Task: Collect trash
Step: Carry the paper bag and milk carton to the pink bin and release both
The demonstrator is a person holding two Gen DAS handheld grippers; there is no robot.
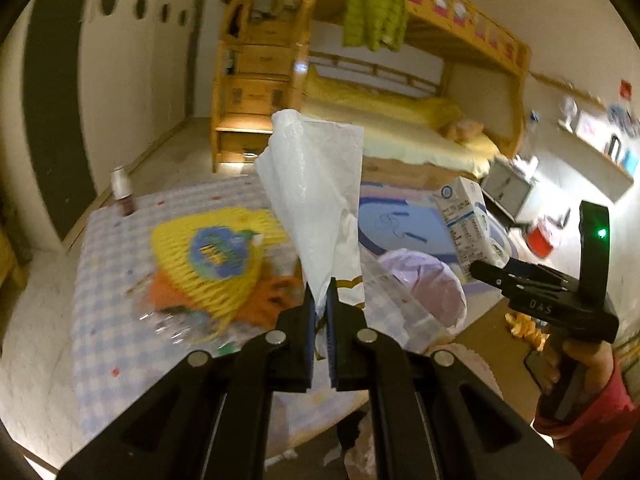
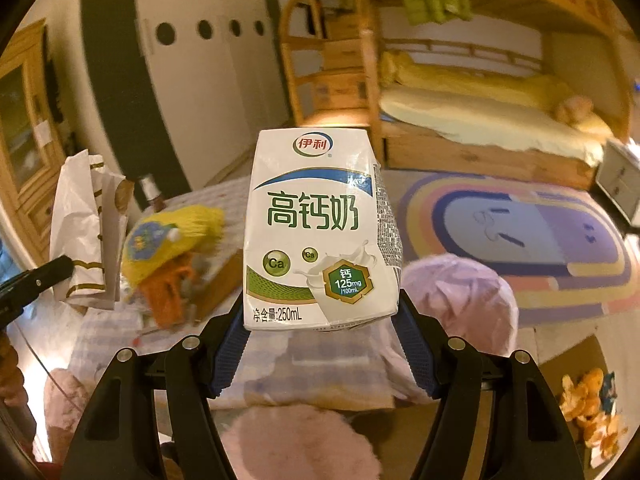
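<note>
Trash is in both tongs right now, so the pickup half looks well in hand. Left gripper [image 1: 320, 304] is clamped tight on a crumpled white paper bag [image 1: 316, 196], which sticks up from the jaws in the air above the table [image 1: 100, 320]. Right gripper [image 2: 320, 332] squeezes a white milk carton [image 2: 316, 228] across its lower end, pads on both sides, carton upright and lifted clear of the checked cloth. Below and between them sits a bin lined with a pale purple bag [image 2: 460, 300], just beside the table's near edge, and by my read that is where both pieces go. Neither is dropped yet. Left over: a yellow net bag [image 1: 212, 256] with orange scraps by it mid-table, a small bottle [image 1: 122, 192] at the far corner, and orange peel [image 2: 592, 412] on the floor.
</note>
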